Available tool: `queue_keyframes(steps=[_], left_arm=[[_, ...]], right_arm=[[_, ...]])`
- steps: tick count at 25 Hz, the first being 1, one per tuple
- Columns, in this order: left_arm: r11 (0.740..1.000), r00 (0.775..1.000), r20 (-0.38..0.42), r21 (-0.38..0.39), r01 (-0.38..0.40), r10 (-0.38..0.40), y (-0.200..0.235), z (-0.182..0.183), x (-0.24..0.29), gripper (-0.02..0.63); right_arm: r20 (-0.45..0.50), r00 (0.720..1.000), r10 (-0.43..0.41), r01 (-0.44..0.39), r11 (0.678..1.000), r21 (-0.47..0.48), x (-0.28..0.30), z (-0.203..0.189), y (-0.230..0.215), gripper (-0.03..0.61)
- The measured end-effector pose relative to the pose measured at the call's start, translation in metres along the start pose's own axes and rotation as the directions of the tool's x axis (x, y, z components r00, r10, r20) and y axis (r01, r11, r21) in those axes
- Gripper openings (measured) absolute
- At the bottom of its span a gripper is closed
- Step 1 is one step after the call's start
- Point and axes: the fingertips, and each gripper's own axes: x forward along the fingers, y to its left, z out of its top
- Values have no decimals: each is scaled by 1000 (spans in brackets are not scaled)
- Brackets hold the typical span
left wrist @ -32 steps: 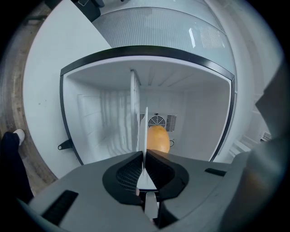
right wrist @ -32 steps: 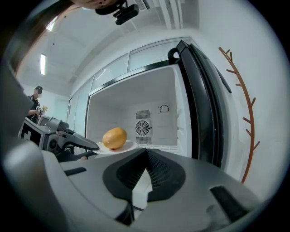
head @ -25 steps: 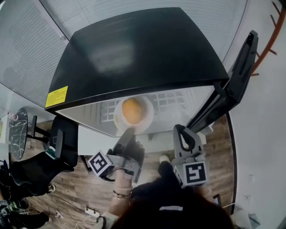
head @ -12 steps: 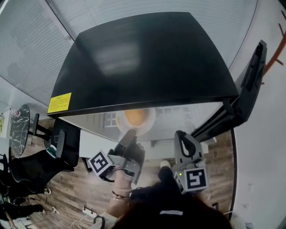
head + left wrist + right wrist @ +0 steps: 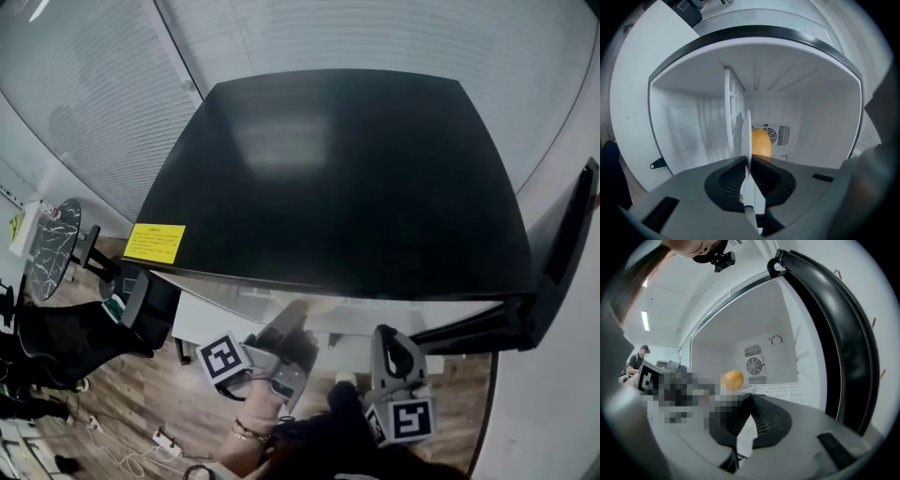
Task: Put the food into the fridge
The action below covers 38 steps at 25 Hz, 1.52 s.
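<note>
Fingers of the left gripper (image 5: 746, 161), just opening, pinch the white plate (image 5: 746, 136) holding an orange fruit (image 5: 762, 143) in the fridge (image 5: 825, 122); fingers of the right gripper (image 5: 749, 398) are pressed together.

The black-topped fridge (image 5: 337, 178) fills mid-frame, with a yellow label (image 5: 155, 242) at its left edge and its door (image 5: 562, 253) open at right. Lower centre, the left gripper (image 5: 296, 317) is easing its jaws open with a sliver of plate (image 5: 307, 304) between them. The right gripper (image 5: 394, 336) is just beside it.
</note>
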Motion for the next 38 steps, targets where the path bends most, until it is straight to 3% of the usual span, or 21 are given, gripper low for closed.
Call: queue_keyframes(steps=[10, 24, 26, 29, 38], left_arm=[[1000, 1000, 10, -24, -14, 14, -2, 5, 7, 21], [998, 998, 11, -28, -54, 54, 3, 10, 10, 20], [998, 998, -4, -18, -58, 58, 4, 9, 11, 38], [998, 998, -17, -16, -57, 57, 1, 7, 12, 120], [995, 995, -38, -42, -92, 91, 5, 5, 11, 120]], right_arm=[[-11, 999, 53, -52, 998, 46, 15, -8, 6, -5], [5, 999, 39, -39, 994, 101, 13, -8, -4, -5], [17, 999, 37, -38, 994, 103, 14, -6, -5, -5], [25, 999, 37, -40, 994, 99, 12, -4, -6, -5], [57, 997, 42, -48, 994, 101, 11, 6, -8, -5]])
